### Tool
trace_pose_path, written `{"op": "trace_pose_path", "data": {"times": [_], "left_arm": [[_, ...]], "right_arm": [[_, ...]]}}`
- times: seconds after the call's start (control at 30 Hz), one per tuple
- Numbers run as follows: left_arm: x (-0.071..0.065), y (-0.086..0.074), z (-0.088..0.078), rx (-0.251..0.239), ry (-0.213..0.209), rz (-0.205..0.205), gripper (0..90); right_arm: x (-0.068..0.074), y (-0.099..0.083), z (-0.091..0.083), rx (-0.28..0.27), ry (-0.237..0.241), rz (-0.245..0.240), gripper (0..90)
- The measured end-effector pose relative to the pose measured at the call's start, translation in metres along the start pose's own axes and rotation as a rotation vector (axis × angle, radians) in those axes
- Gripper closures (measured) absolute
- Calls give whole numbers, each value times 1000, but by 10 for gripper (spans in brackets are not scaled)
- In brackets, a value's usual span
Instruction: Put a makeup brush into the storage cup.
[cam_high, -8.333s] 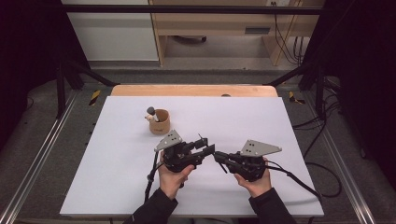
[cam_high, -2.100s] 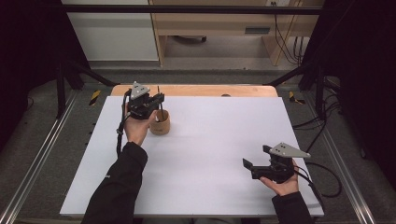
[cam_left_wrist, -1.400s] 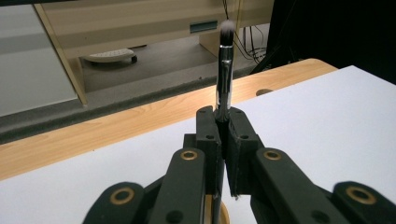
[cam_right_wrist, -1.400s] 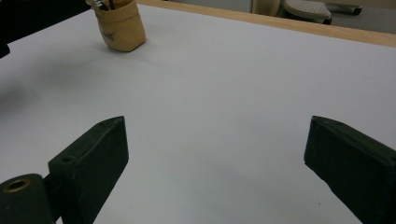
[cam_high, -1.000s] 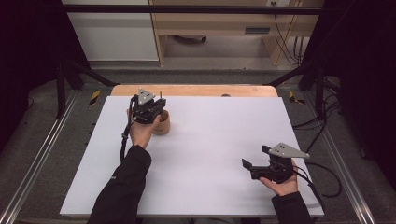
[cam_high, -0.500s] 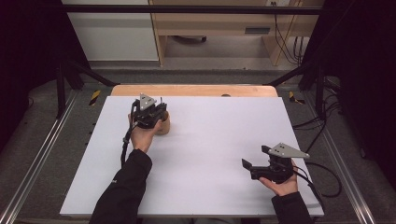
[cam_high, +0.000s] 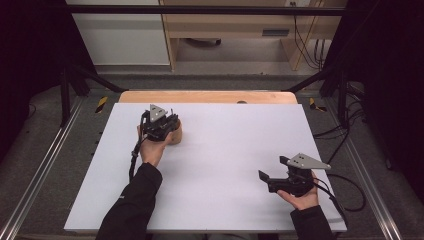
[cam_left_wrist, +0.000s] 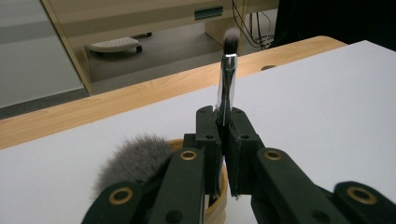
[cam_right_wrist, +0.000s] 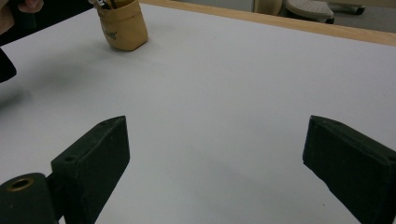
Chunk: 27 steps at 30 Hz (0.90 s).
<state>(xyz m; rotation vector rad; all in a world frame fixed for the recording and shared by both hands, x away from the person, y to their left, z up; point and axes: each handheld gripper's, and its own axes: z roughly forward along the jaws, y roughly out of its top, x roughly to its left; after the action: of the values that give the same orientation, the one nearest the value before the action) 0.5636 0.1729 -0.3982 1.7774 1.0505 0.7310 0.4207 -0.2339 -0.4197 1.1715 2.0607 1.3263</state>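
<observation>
A: Where is the thin brush (cam_left_wrist: 229, 74) right now?

B: Pinched between the jaws of the left gripper (cam_left_wrist: 223, 126). In the left gripper view the two black jaws are pressed together on its silver ferrule, the brush standing upright with its small dark tuft at the top, rising clear above the jaw tips.

A: And what is right under it?

B: The wooden cup (cam_high: 174, 135). Its pale rim (cam_left_wrist: 219, 205) shows just below the jaws, and a big fluffy grey brush (cam_left_wrist: 133, 161) sits in it to the left of the gripper. Whether the thin brush's lower end is inside the cup I cannot tell, because the jaws cover it.

A: Whereabouts on the worktop?

B: On the white worktop (cam_high: 235, 150), near its far edge and towards the far left corner. In the high view the left gripper (cam_high: 160, 125) sits over the cup, the person's sleeve reaching up from the near edge.

A: The other hand?

B: The right gripper (cam_high: 270, 181) is held well apart, near the right edge and close to the near right corner. Its jaws stand spread wide with only bare worktop between them, and the cup (cam_right_wrist: 122, 25) shows far off at the upper left of its view
</observation>
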Motion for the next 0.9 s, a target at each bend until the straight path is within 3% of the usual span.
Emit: {"op": "trace_pose_path", "data": {"times": [0.3, 0.47, 0.73, 0.9], "left_arm": [[-1, -1, 2, 11, 11, 6, 844], [-2, -1, -1, 15, 0, 4, 781], [-3, -1, -17, -8, -49, -19, 691], [-4, 2, -33, -46, -60, -11, 620]], "right_arm": [[1, 0, 0, 2, 2, 4, 79], [0, 0, 0, -1, 3, 2, 79], [0, 1, -2, -8, 1, 4, 78], [0, 2, -3, -11, 0, 1, 77]]}}
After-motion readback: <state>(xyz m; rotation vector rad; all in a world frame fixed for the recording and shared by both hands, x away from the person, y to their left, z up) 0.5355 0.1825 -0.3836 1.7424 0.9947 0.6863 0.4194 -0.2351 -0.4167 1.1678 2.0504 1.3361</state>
